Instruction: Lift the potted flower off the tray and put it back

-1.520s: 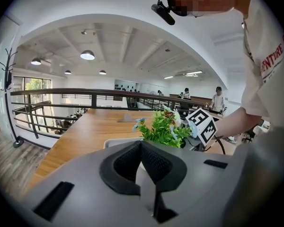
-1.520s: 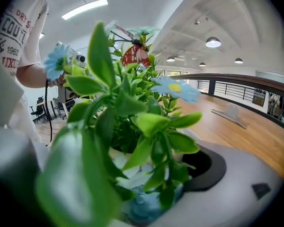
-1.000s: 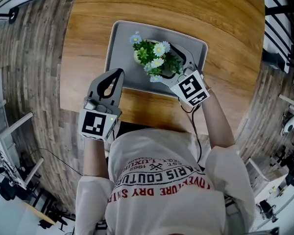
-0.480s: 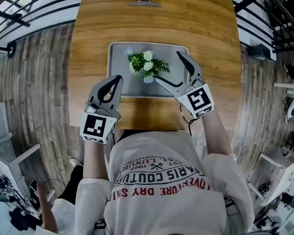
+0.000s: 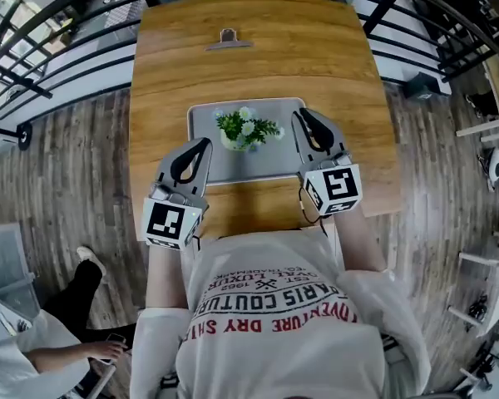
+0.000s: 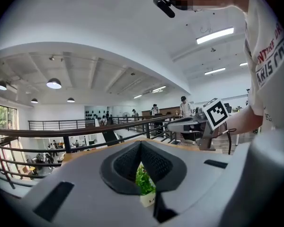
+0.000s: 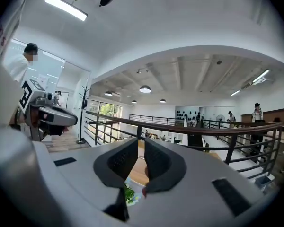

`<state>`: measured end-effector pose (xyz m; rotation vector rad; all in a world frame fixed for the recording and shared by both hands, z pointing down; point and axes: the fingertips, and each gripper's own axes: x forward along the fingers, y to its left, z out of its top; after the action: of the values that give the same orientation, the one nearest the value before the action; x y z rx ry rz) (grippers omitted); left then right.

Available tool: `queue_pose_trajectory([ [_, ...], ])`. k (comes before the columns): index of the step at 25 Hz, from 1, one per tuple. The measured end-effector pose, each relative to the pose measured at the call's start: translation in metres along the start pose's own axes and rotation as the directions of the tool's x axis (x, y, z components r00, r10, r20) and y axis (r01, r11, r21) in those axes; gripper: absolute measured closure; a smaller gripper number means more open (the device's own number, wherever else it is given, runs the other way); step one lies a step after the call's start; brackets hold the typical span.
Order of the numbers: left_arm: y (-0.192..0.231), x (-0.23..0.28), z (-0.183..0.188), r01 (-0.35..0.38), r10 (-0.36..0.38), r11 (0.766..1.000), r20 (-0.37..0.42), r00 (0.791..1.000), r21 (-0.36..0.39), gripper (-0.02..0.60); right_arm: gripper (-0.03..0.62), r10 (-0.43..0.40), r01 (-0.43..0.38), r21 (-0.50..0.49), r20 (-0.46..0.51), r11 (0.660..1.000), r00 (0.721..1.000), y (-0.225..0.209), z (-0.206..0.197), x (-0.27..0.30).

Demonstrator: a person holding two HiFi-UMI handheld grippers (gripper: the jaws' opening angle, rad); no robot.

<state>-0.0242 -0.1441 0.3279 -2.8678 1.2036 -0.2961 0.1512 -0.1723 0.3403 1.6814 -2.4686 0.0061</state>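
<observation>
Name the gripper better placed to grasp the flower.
Left, probably: the left gripper points straight at the potted flower. The right gripper, fingers just closed on nothing, sees it low, off-centre.

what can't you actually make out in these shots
Potted flower, head view: its leaves hide most of the pot, so how it sits on the tray is unclear.
Print on the pot, left gripper view: mostly covered by the left gripper, whose jaws are shut in front of it.
Metal object at the far edge of the table, head view: too small to name.
</observation>
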Motion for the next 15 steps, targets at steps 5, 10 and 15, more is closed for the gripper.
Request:
queue_pose_trajectory([
  [5, 0.005, -0.005, 0.017, -0.003, 0.002, 1.000, 0.032, 0.999, 0.015, 0.569, 0.565, -0.056, 0.055, 0.043, 0.023, 0.998, 0.998, -0.007, 0.015, -0.012],
  [10, 0.011, -0.008, 0.027, -0.025, 0.024, 1.000, 0.038, 0.999, 0.008, 0.569, 0.568, -0.050, 0.050, 0.013, 0.041, 0.999, 0.998, -0.004, 0.032, -0.017],
  [15, 0.014, -0.011, 0.037, -0.017, 0.017, 1.000, 0.064, 0.998, -0.004, 0.569, 0.568, -0.042, 0.043, -0.013, 0.047, 0.999, 0.998, 0.001, 0.038, -0.015],
])
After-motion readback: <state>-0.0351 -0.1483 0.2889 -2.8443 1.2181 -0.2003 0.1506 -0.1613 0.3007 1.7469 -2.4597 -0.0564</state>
